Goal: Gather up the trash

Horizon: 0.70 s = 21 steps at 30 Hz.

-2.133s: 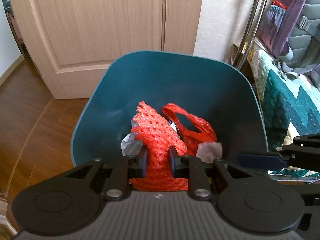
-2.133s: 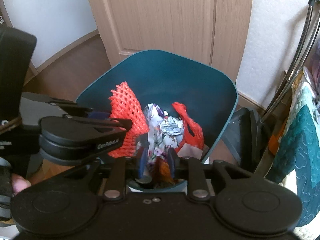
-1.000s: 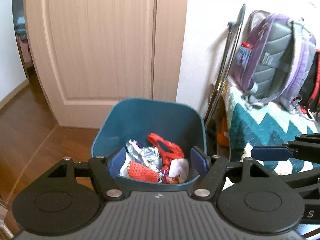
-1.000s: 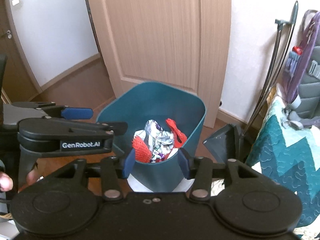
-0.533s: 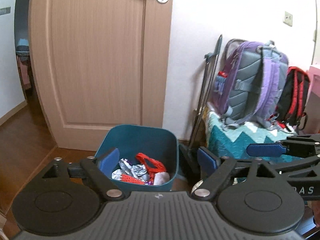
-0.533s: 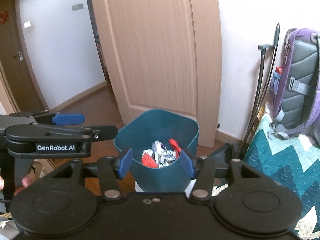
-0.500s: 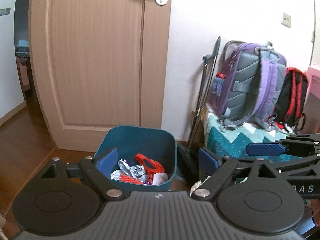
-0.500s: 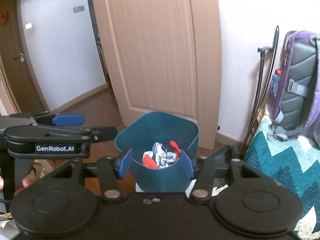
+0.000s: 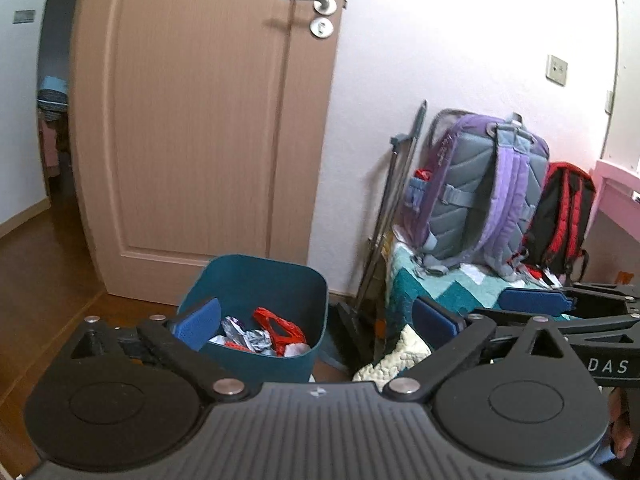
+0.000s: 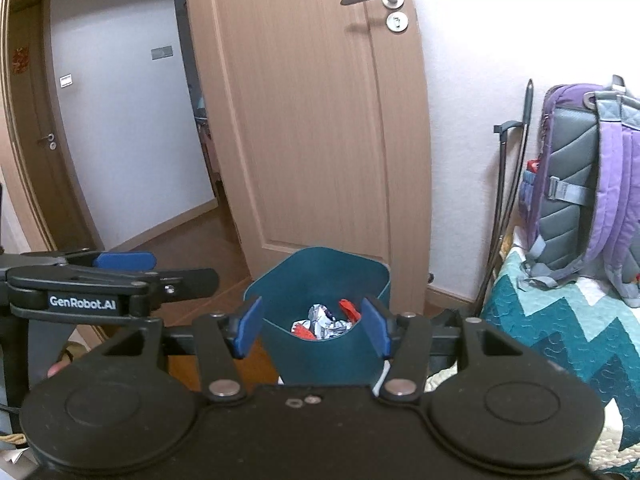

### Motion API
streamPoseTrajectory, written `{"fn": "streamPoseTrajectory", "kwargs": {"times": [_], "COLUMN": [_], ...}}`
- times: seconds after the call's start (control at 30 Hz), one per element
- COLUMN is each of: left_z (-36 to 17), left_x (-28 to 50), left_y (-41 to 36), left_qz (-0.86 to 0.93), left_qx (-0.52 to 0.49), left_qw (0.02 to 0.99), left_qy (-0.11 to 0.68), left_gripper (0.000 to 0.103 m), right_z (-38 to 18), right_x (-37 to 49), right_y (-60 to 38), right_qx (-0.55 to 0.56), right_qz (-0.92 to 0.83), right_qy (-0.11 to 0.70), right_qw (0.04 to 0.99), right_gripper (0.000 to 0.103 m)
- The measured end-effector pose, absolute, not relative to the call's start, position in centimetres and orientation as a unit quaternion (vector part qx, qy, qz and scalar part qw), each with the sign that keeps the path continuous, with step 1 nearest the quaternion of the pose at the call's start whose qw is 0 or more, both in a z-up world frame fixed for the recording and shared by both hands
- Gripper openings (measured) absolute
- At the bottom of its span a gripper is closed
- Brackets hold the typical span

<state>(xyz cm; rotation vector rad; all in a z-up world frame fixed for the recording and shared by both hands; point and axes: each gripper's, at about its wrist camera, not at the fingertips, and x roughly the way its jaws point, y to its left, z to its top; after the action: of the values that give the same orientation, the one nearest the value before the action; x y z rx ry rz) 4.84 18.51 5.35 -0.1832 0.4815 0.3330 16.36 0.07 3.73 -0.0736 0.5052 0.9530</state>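
Brown wooden flooring runs under you toward a pale wooden door, and you are standing back from the bin. Nearest you, your left gripper [image 9: 316,322] has its jaws spread wide, having just been opening, with nothing between the blue pads; your right gripper [image 10: 312,328] is also parted and empty, its jaws having opened a little further, and it shows at three o'clock in the left view. Just beyond, at twelve o'clock from the right gripper, the teal plastic waste bin [image 10: 320,356] stands upright on the floor against the door. Its load is the collected trash: a crumpled silvery printed wrapper [image 9: 246,334], a red plastic bag [image 9: 280,326] and a strip of red foam fruit netting [image 10: 302,333], all lying loose in the bottom. You can expect these to be very light, soft and crushable; the wrapper may be slick, so pinch a bunched fold, and take the netting through its mesh. At two o'clock a teal zigzag quilt [image 9: 436,292] carries a purple and grey backpack [image 9: 476,196] and a black and red backpack [image 9: 560,216], with a dark long-handled dustpan [image 9: 384,240] leaning on the white wall. Farther, at ten o'clock in the right view, an open doorway shows a hallway.
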Motion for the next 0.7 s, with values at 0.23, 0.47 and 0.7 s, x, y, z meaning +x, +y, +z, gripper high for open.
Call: {"fn": "streamPoseTrajectory", "kwargs": {"times": [0.23,0.47,0.7], "left_z": [5.8,6.0,6.1], "left_x": [4.1,3.8,3.8], "left_y": [18.2,17.6,16.3], "left_qz": [0.177,0.175,0.165], "left_qx": [-0.1,-0.105,-0.094], "left_qw": [0.951,0.95,0.953], "left_qy": [0.232,0.235,0.237], "left_gripper": [0.103,0.103,0.103], "right_z": [4.0,3.9,4.0], "right_x": [15.8,15.4,15.1], "right_y": [-0.8,-1.5,-2.1], "right_qx": [-0.032,-0.028,-0.029], "right_qz": [0.454,0.459,0.46], "right_qy": [0.229,0.232,0.231], "right_qw": [0.861,0.857,0.857], "right_gripper": [0.054,0.055,0.054]}}
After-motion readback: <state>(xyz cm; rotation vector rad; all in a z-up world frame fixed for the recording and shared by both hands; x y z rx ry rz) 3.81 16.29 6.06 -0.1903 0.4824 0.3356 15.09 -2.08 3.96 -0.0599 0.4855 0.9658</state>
